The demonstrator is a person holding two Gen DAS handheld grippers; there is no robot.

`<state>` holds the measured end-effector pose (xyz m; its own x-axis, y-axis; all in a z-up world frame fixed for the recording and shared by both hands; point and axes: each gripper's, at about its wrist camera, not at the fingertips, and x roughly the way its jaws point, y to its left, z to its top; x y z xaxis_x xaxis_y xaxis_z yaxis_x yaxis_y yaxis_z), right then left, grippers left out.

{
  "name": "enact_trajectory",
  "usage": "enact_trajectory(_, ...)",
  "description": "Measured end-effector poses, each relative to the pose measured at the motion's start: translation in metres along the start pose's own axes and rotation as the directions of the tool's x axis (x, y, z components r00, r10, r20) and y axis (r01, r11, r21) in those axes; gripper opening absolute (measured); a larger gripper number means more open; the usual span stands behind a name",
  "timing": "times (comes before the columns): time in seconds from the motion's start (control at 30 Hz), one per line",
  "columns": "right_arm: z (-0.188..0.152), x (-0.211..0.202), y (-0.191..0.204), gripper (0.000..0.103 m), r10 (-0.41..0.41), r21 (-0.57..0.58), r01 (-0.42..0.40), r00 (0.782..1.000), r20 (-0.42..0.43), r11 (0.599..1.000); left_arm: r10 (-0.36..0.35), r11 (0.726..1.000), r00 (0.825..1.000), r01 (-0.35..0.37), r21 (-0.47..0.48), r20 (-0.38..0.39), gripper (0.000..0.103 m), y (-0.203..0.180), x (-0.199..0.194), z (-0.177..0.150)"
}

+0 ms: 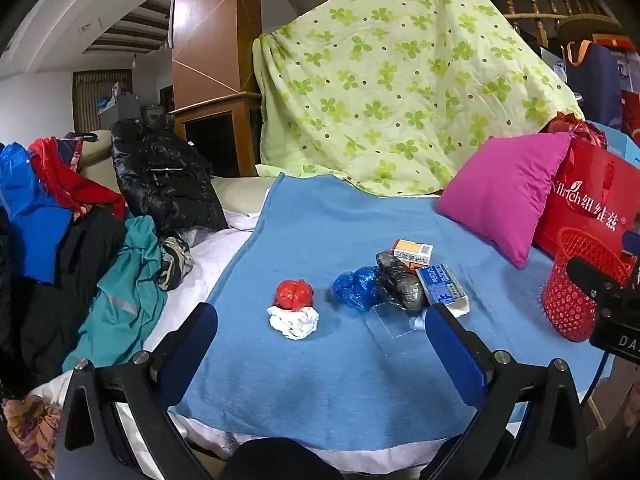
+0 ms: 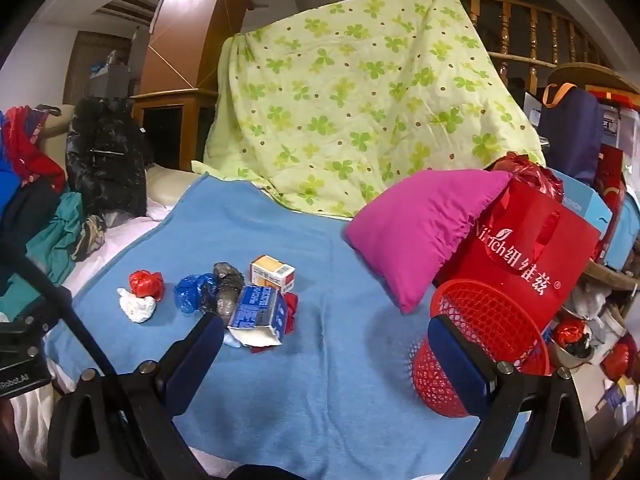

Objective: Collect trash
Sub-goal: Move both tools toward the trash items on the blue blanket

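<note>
Left gripper (image 1: 320, 332) and right gripper (image 2: 326, 344) both hover spread wide, holding nothing — collecting hasn't begun. Crumpled red plastic wad (image 1: 293, 294), white tissue ball (image 1: 295, 321) and small cardboard boxes (image 1: 414, 252) sit clustered on the blue blanket (image 1: 320, 392); next, pinch one and carry it to the red mesh plastic basket (image 2: 486, 316) — nothing visible inside.

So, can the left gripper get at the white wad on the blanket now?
Probably yes. The left gripper has its jaws open and empty, and the white wad lies ahead on the blanket, with only the red wad touching it behind.
</note>
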<state>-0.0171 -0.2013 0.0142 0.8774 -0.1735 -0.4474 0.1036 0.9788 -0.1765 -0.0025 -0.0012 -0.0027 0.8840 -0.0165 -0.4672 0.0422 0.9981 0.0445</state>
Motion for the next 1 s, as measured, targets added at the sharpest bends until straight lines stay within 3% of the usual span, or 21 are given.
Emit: enact_trajectory(1.0,-0.009,0.005,0.008,0.103,-0.025,-0.038,0.023,0.999,-0.037,0.999,-0.02,1.0,1.0,0.021,0.016,-0.015,0.103,-0.005,0.007,-0.007)
